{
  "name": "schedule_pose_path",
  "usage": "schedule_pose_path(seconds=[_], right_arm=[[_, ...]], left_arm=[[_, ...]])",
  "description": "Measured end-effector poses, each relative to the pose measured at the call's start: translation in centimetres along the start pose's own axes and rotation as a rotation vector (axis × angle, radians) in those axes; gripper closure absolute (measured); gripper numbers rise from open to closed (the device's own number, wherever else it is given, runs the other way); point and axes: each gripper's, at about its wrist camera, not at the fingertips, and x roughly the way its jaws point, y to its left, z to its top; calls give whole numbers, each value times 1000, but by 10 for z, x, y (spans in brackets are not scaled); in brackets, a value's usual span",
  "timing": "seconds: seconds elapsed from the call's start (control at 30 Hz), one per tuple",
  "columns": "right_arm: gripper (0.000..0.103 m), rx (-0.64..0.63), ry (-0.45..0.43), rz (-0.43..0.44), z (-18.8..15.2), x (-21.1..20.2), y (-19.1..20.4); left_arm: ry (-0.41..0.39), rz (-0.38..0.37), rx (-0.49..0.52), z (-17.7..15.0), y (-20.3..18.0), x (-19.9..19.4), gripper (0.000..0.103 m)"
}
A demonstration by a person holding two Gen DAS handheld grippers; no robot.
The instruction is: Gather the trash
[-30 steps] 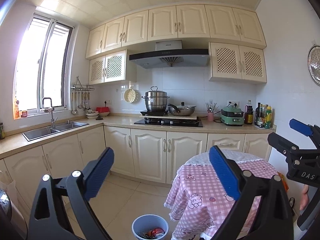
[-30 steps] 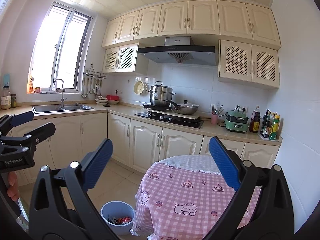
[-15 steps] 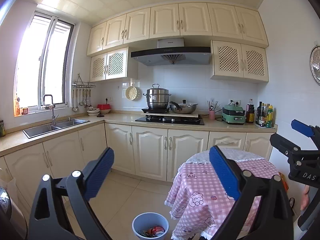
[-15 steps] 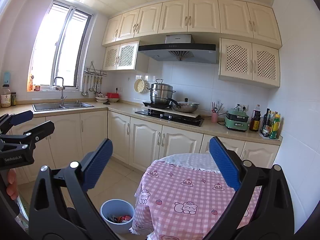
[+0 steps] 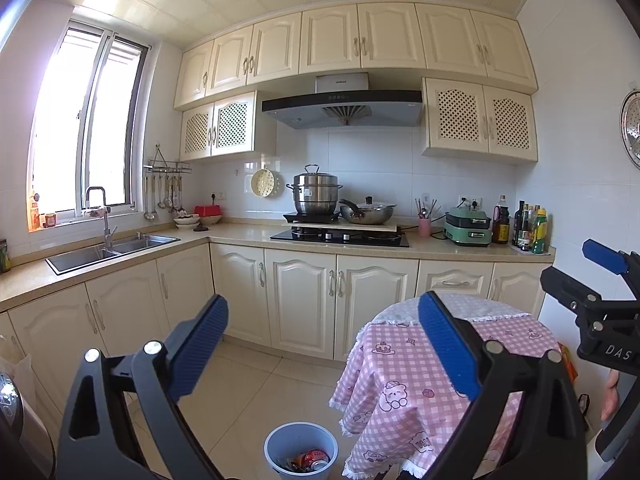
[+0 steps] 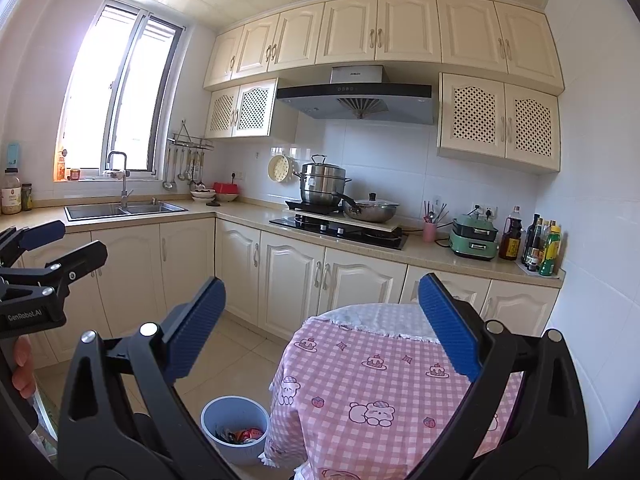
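A pale blue trash bin point(image 5: 301, 452) stands on the floor tiles beside the round table, with a red can point(image 5: 314, 460) and other wrappers inside. It shows in the right wrist view too, as the bin point(image 6: 235, 428) left of the pink checked tablecloth point(image 6: 384, 380). My left gripper point(image 5: 322, 344) is open and empty, held high above the floor. My right gripper point(image 6: 322, 328) is open and empty, over the table's near side. Each gripper shows at the edge of the other's view.
Cream base cabinets point(image 5: 300, 300) run along the back and left walls under a counter with a sink point(image 5: 108, 250), a stove with pots point(image 5: 340, 232), and bottles point(image 5: 528, 228). The round table point(image 5: 420, 380) fills the right. Open floor tiles point(image 5: 240, 392) lie left of the bin.
Both views have tilted slightly upward and pulled back a little. The bin and table sit lower in the frames. Both grippers stay open.
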Motion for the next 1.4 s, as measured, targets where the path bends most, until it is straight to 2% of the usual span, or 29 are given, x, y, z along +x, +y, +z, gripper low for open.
schedule_pose_path(seconds=[0.93, 1.4], right_arm=[[8, -3, 15, 13, -5, 6, -3], [8, -10, 25, 32, -7, 18, -6]], left_arm=[[26, -4, -10, -8, 8, 7, 9], [51, 18, -17, -15, 14, 16, 9]])
